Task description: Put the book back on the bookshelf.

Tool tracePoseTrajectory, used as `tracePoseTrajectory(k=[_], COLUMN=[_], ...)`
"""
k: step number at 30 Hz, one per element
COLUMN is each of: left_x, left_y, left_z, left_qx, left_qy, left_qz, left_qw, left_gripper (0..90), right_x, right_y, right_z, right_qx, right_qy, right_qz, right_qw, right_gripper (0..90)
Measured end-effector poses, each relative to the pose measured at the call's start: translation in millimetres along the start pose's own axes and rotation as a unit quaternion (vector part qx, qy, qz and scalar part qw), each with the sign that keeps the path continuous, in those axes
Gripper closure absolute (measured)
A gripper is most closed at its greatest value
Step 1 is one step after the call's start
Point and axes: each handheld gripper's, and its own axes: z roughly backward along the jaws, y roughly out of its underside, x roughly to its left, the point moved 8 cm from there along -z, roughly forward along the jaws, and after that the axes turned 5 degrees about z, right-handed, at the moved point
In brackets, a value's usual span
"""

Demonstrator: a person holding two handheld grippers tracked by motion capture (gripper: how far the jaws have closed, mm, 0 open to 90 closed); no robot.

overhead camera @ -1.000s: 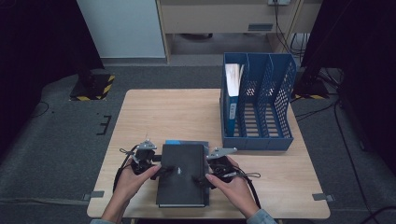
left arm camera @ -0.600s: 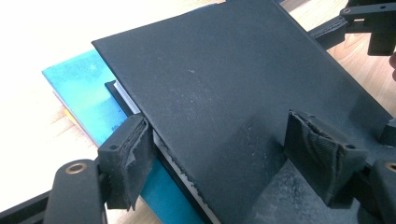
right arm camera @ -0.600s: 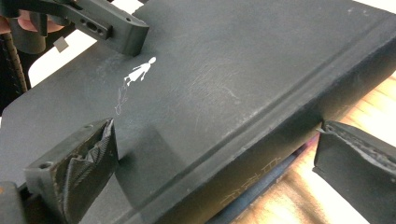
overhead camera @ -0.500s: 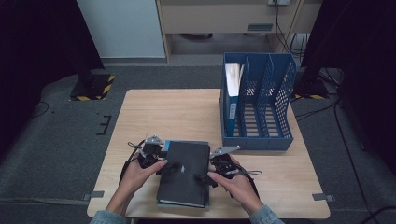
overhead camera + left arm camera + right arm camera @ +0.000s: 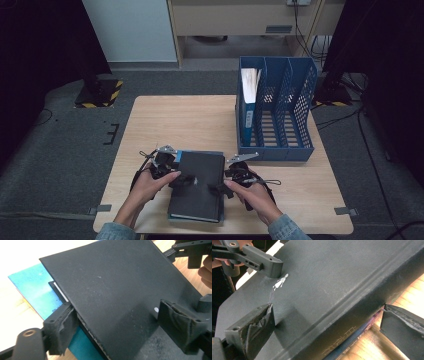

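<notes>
While both grippers' fingers straddle the black book [image 5: 196, 185], the left gripper [image 5: 181, 180] has just been opening

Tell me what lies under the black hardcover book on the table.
Under the black hardcover book lies a thinner teal-covered book, its edge and corner sticking out on the light wooden table. Its remaining cover is hidden.

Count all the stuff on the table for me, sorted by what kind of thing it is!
Books lying in a stack: 2, the black book on top of a teal book
Blue file rack: 1
Blue binder standing in the rack: 1
Tools: 2, left tool, right tool
Total: 6
</notes>
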Motion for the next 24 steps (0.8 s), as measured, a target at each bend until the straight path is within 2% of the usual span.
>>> tracePoseTrajectory(k=[5, 10, 14, 24], left_x=[-0.8, -0.2, -0.1, -1.5], left_y=[-0.4, -1.6, -2.5, -7.6], left_z=[0.0, -1.3, -2.1, -8.6], left_qx=[-0.001, -0.001, 0.002, -0.002], left_qy=[-0.003, 0.003, 0.006, 0.009], left_qz=[-0.004, -0.006, -0.007, -0.013], left_qw=[1.0000, 1.0000, 1.0000, 0.9999], left_gripper=[15.6, 15.6, 15.5, 13.8], right_x=[-1.7, -5.0, -6.7, -12.3], right_y=[1.3, 2.5, 2.8, 2.3], right_z=[-1.2, -3.3, -4.5, -5.3], right_qx=[-0.003, 0.007, 0.011, 0.009], right_qy=[-0.010, -0.031, -0.045, -0.061], right_qz=[-0.013, -0.038, -0.044, -0.060], right_qw=[0.9999, 0.9988, 0.9980, 0.9963], right_gripper=[0.1, 0.1, 0.1, 0.2])
